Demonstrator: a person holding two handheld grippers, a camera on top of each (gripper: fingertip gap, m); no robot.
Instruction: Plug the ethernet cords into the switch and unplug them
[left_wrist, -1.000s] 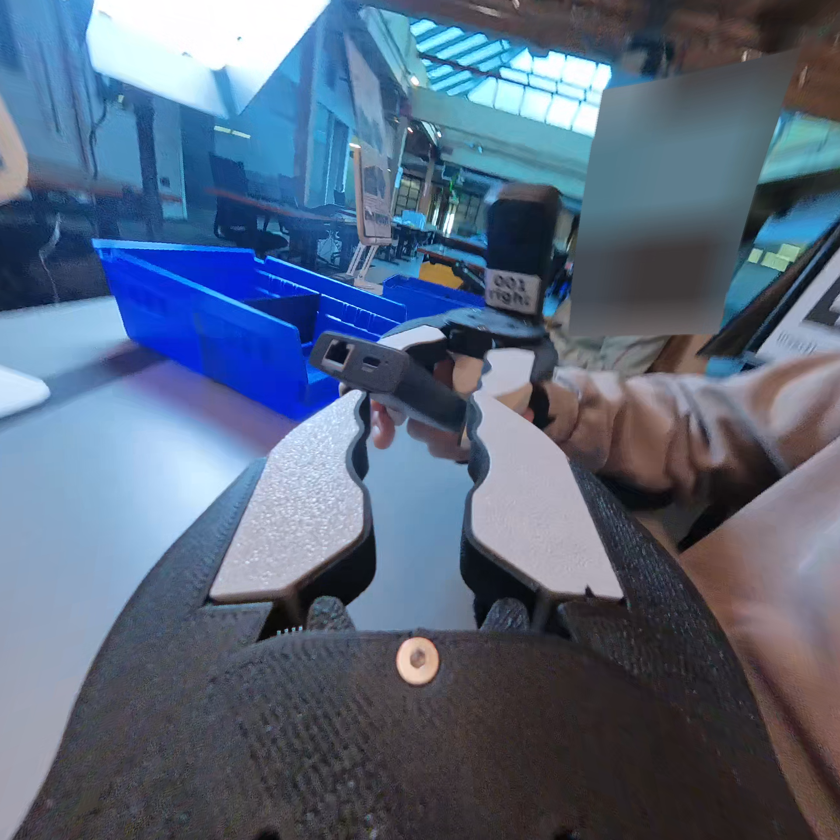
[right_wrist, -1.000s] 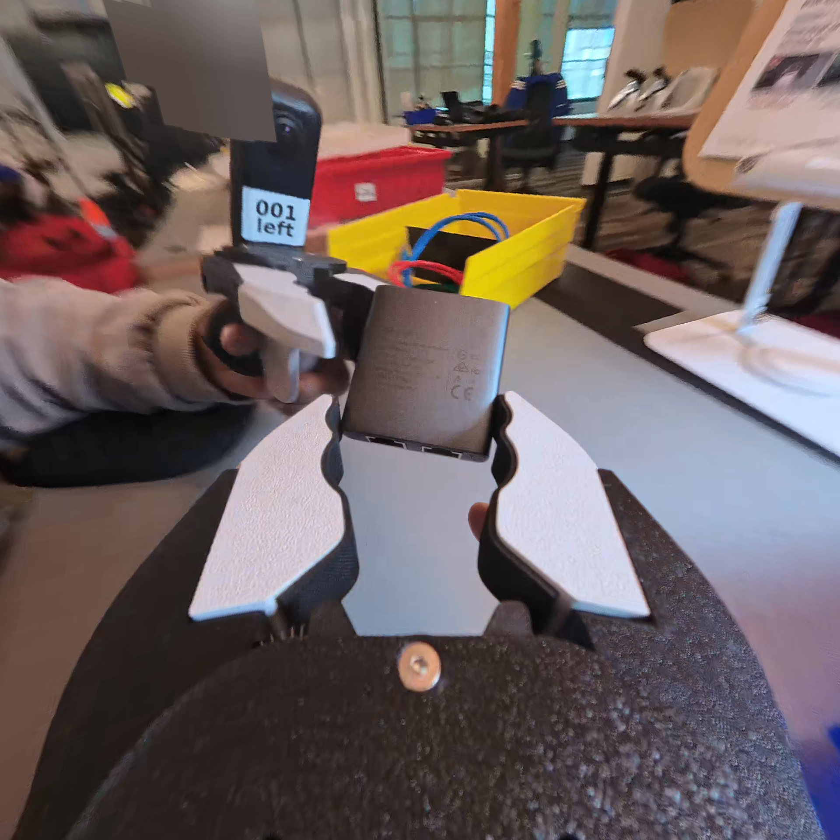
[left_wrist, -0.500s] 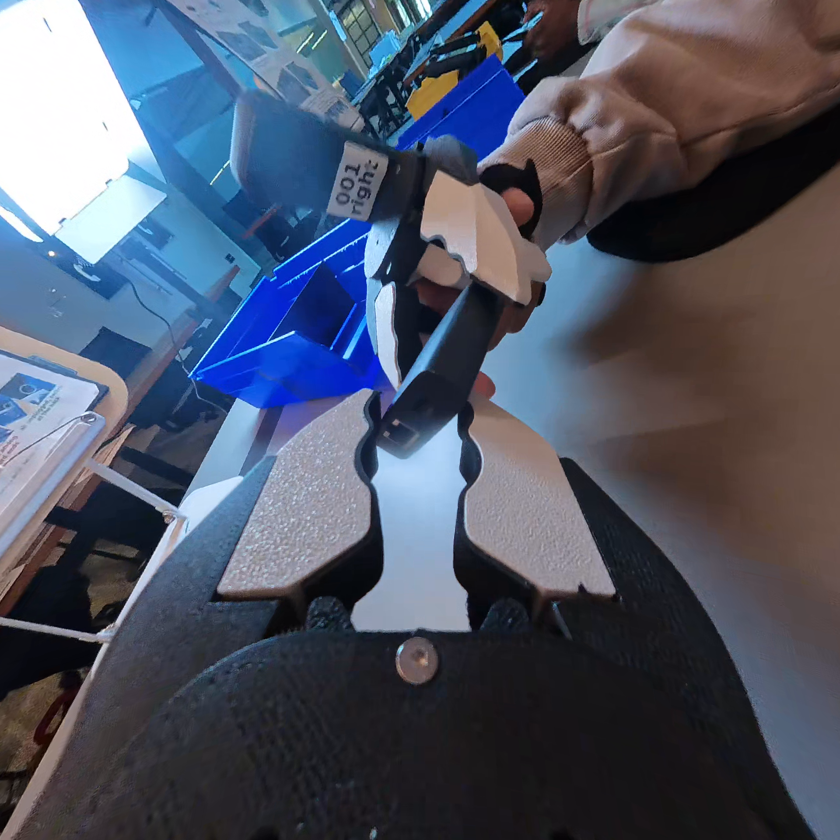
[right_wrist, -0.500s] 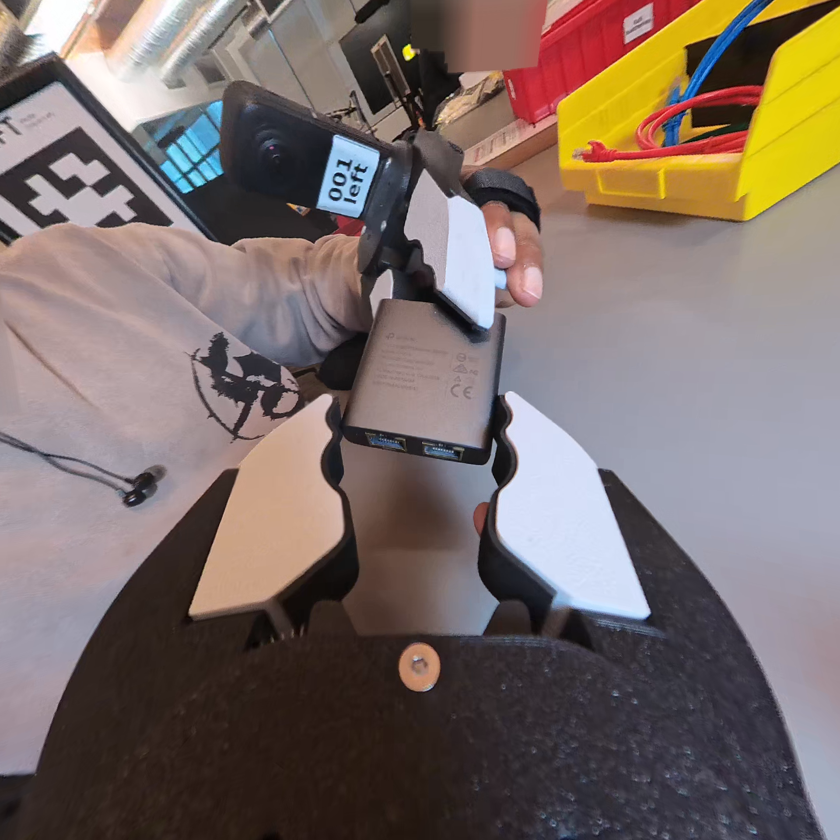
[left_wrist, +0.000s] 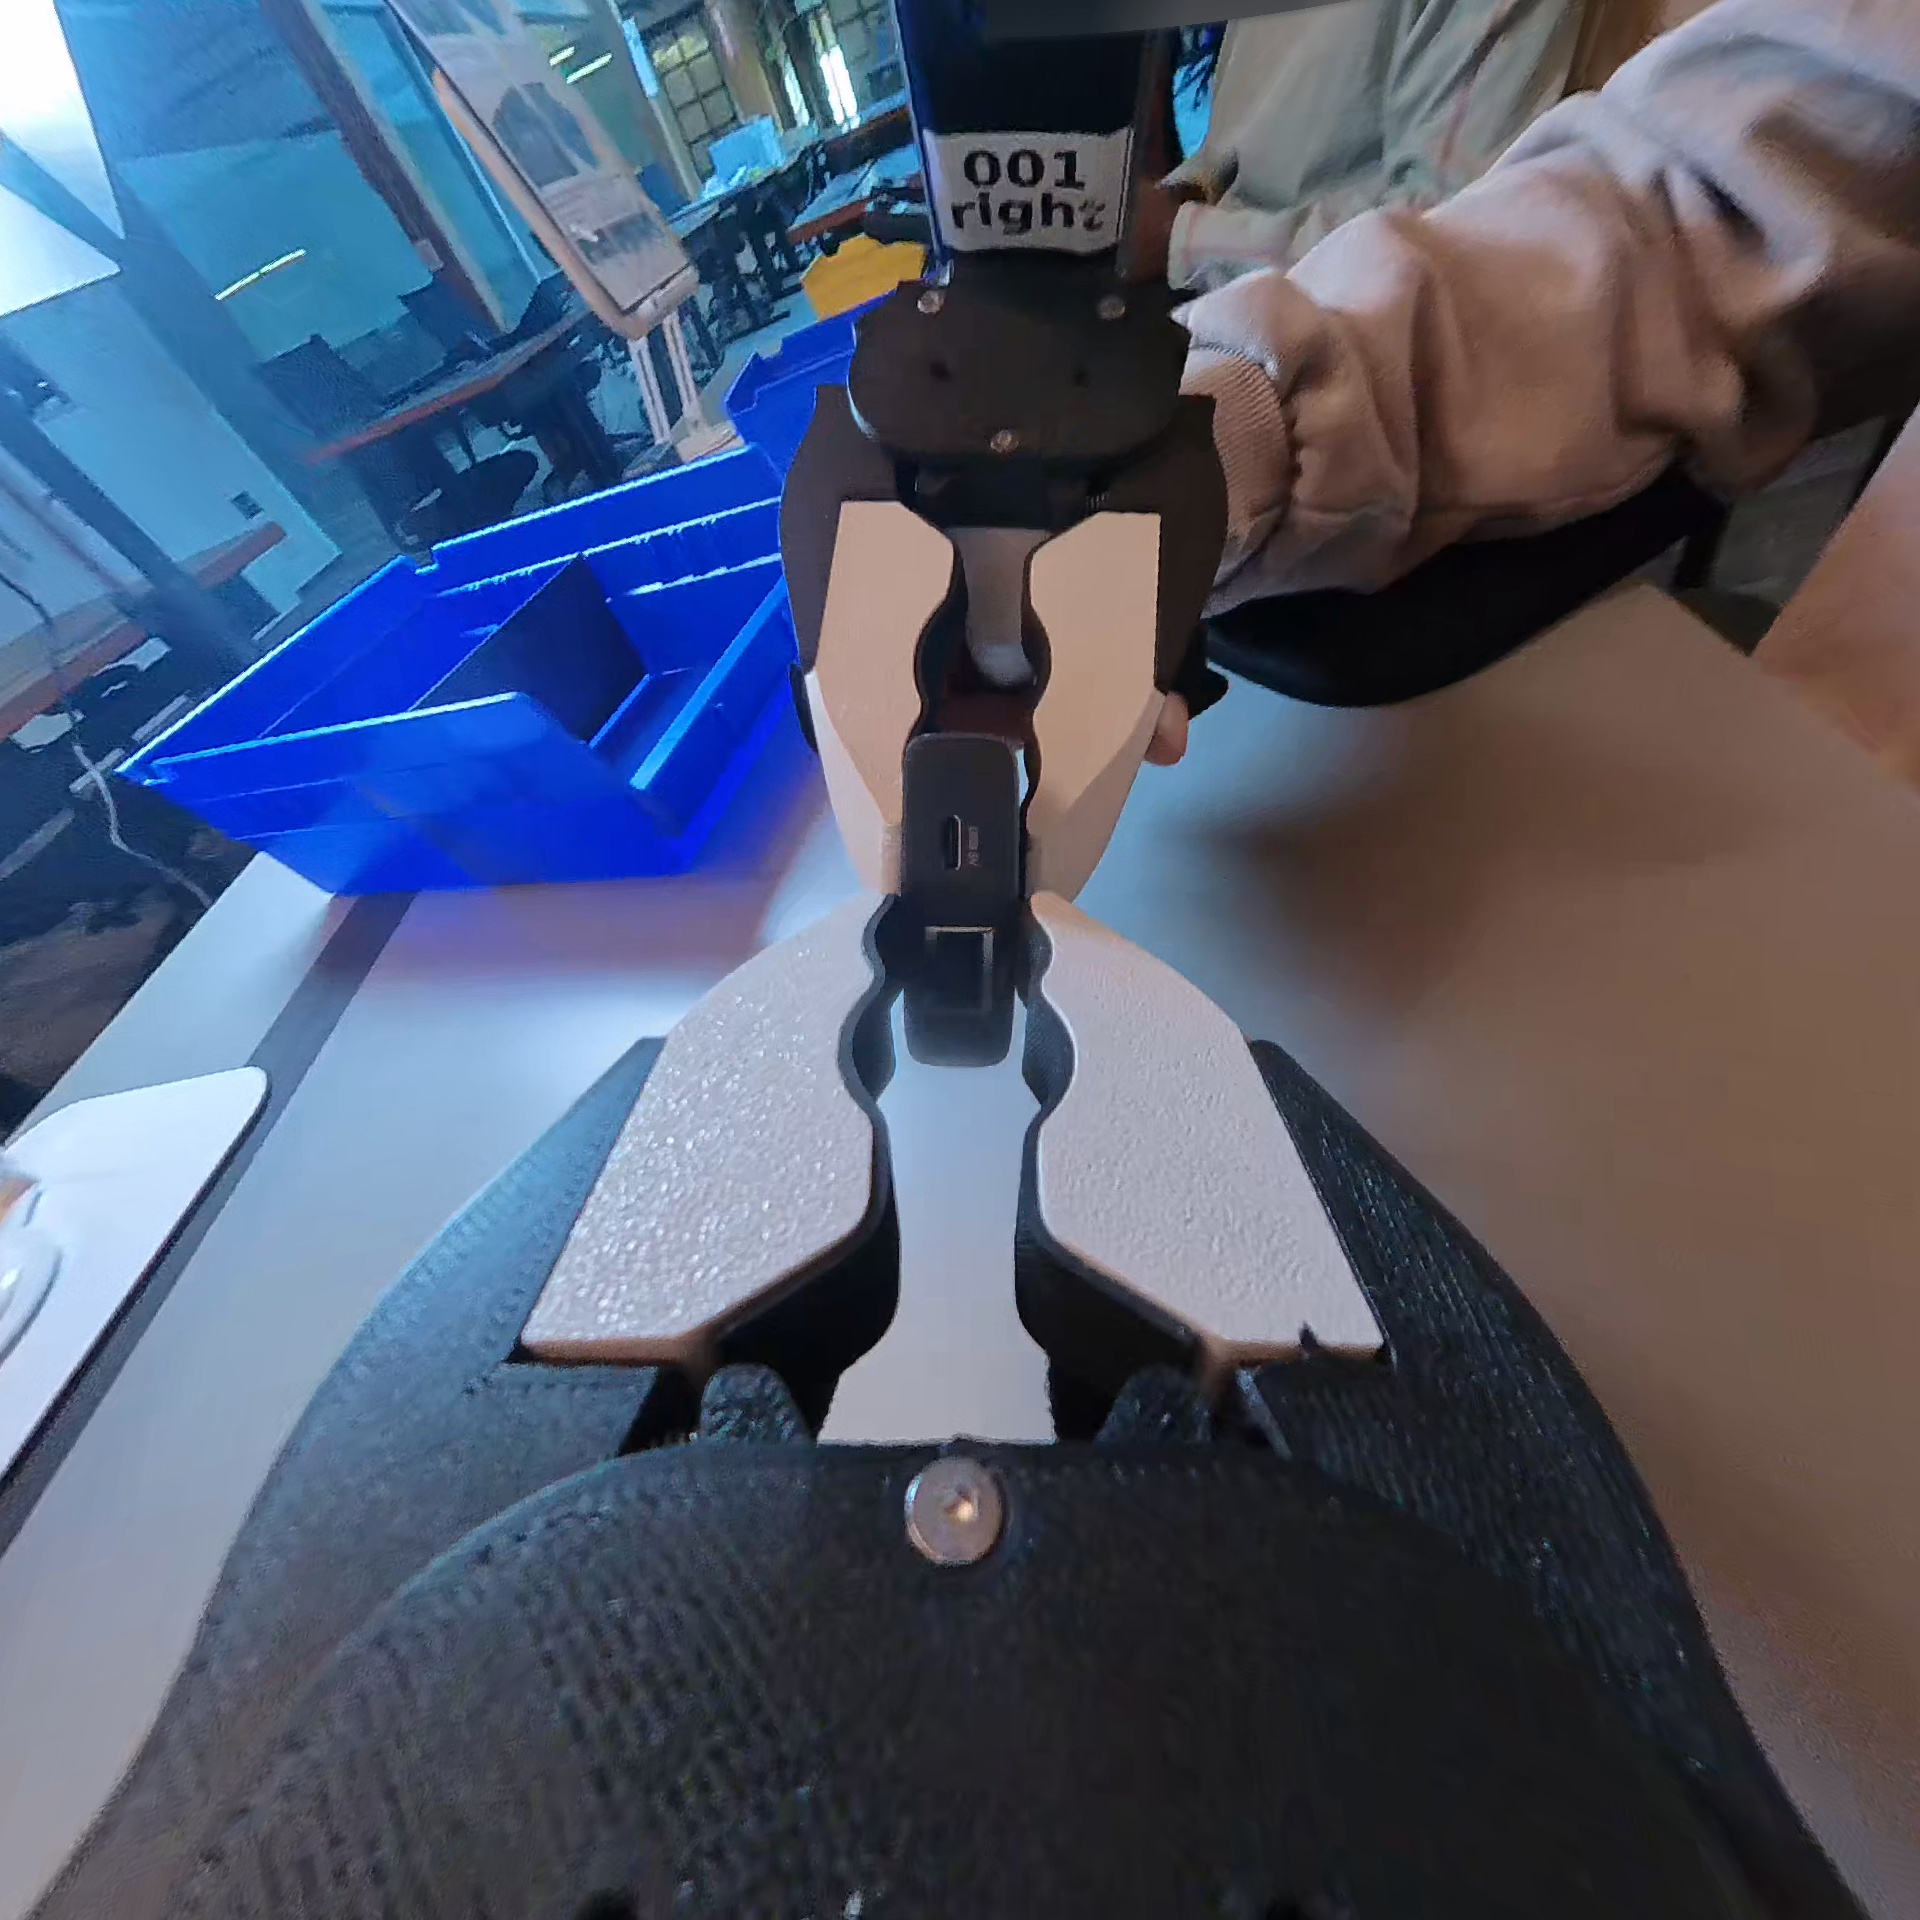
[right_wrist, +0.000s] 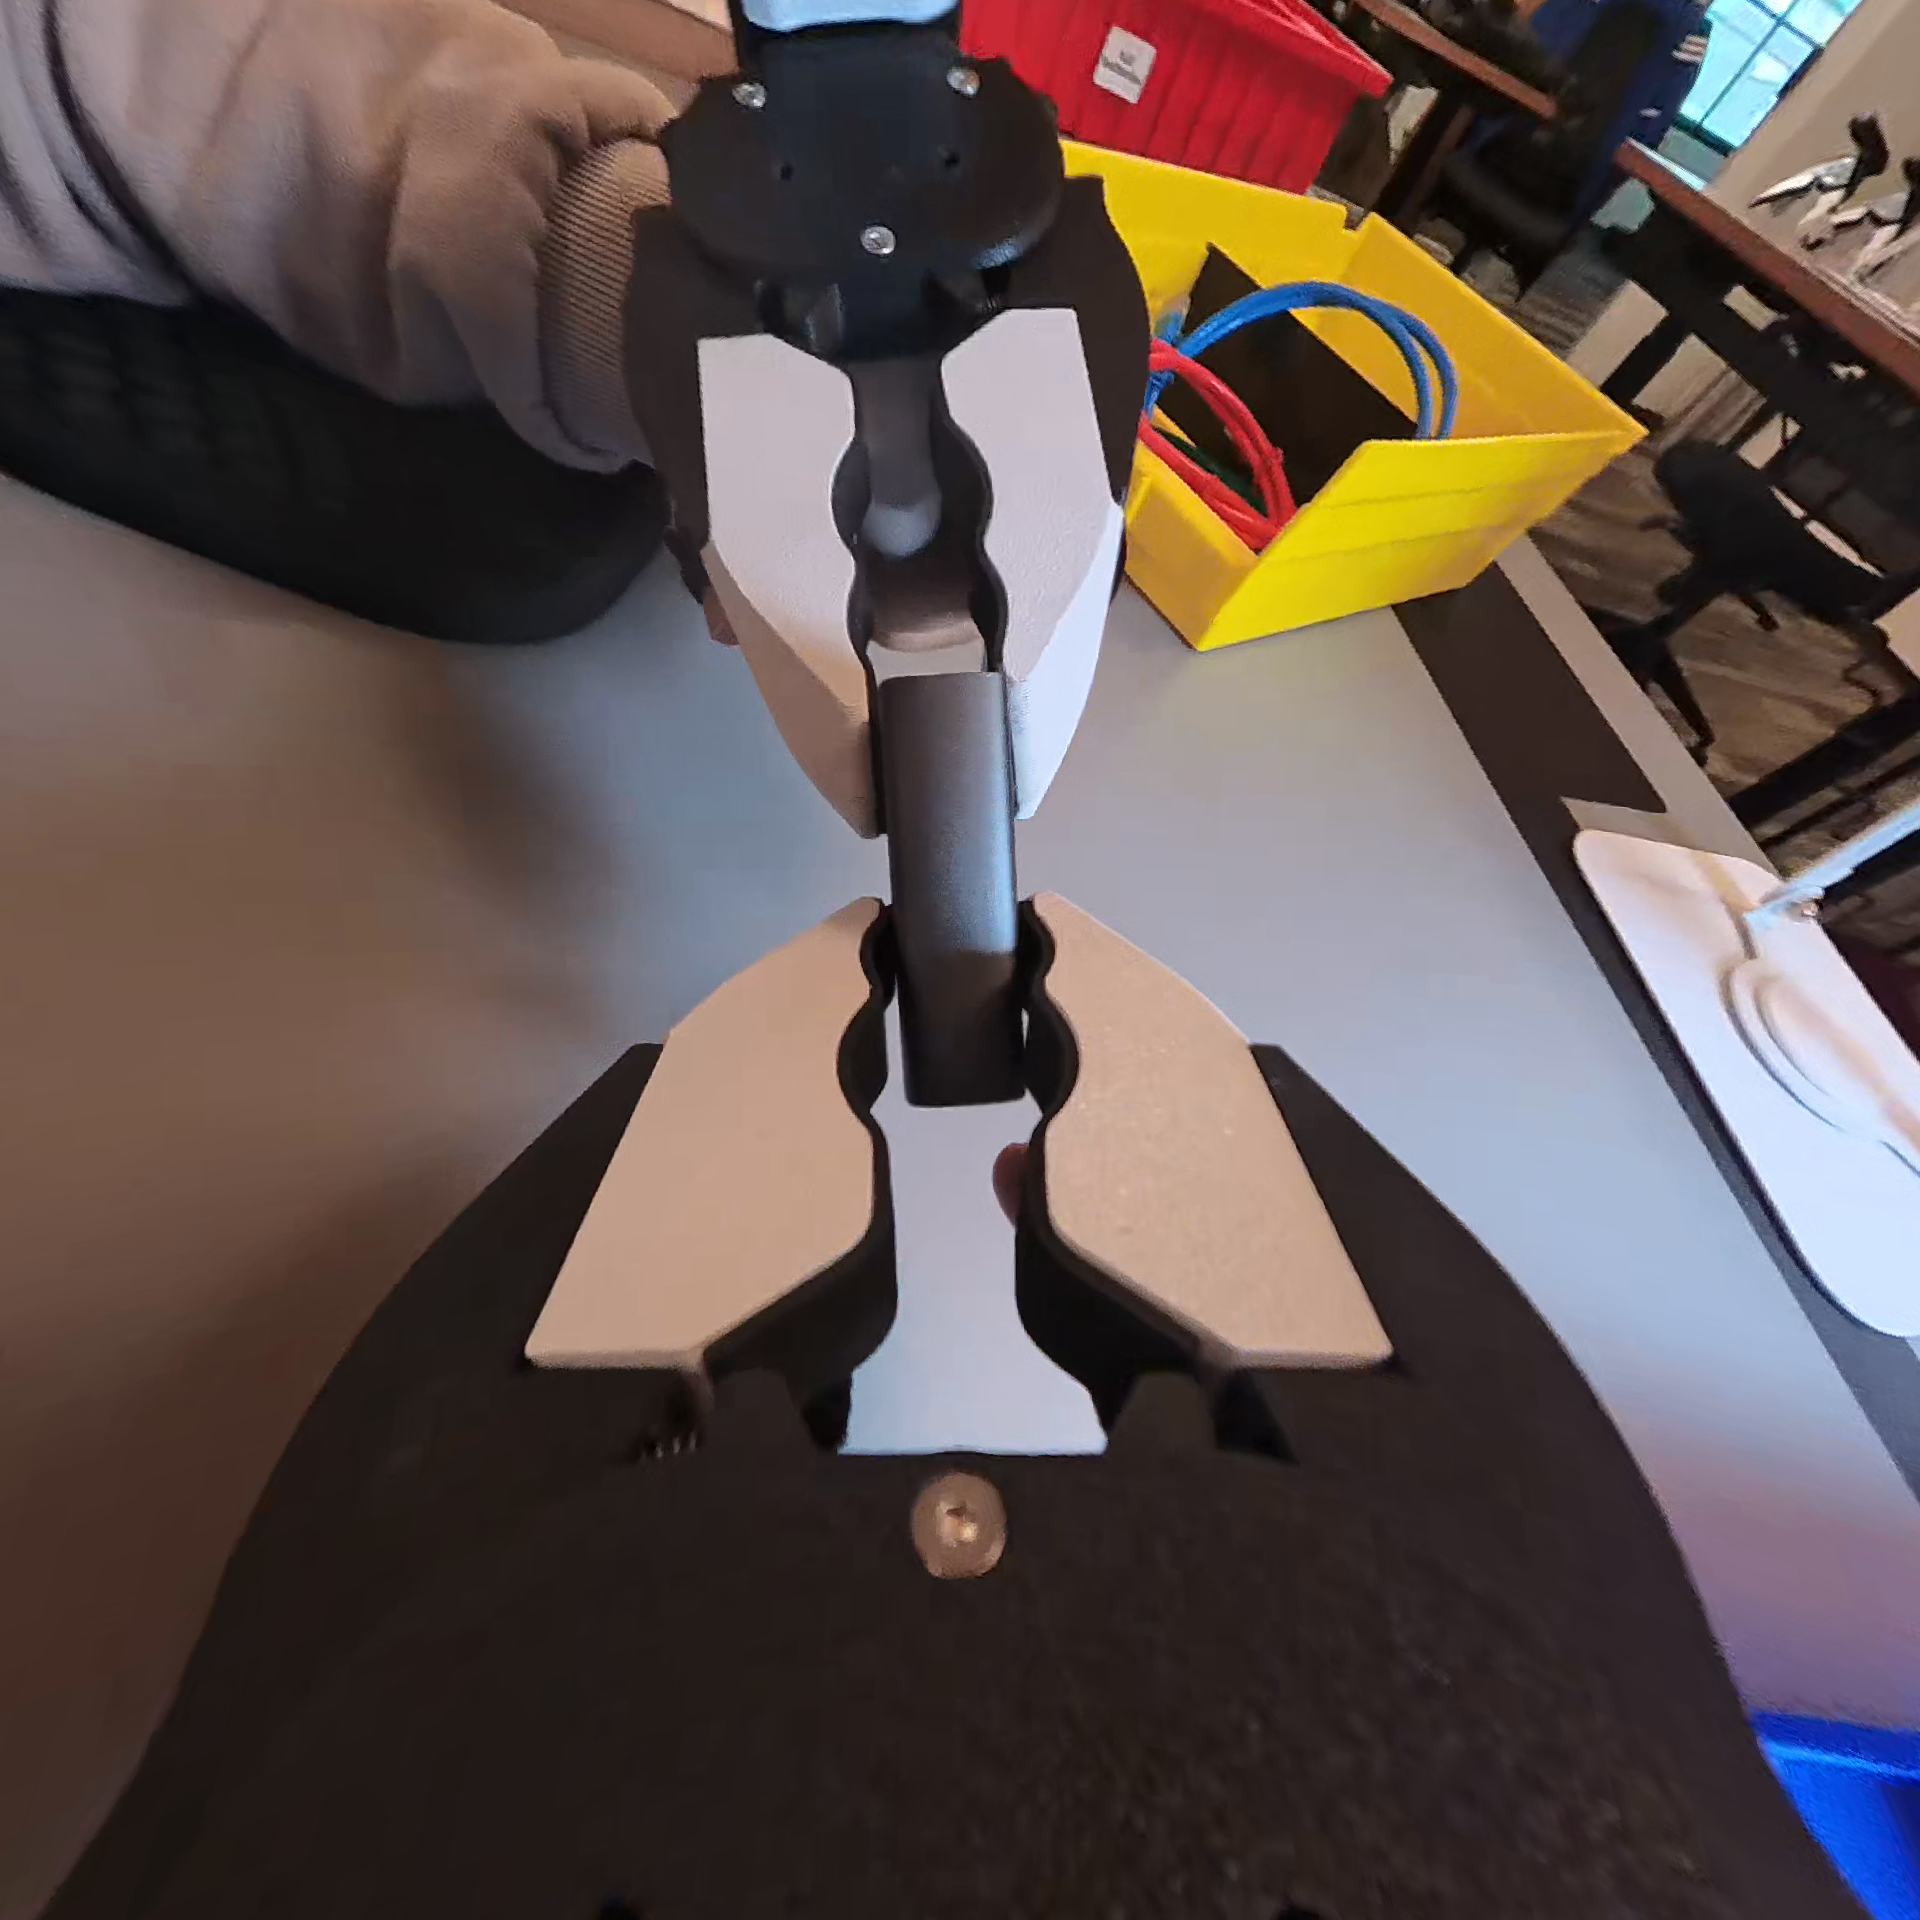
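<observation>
The dark grey switch hangs edge-on above the grey table, held from both ends. My left gripper is shut on its near end, where a port faces the left wrist view. My right gripper is shut on the other end of the switch, across its thin faces. Each gripper shows opposite the other: the right one in the left wrist view, the left one in the right wrist view. Red cords and blue cords lie coiled in a yellow bin.
A blue bin stands at the table's far left. A red bin stands behind the yellow one. A white stand base lies by the table edge. A person's sleeves reach in behind the grippers. Both grippers' tips are close together, under 4 cm apart.
The switch has turned from broadside to edge-on in the right wrist view. The right gripper's fingers have narrowed from its wide sides onto its thin faces. Both grippers now face each other in line.
</observation>
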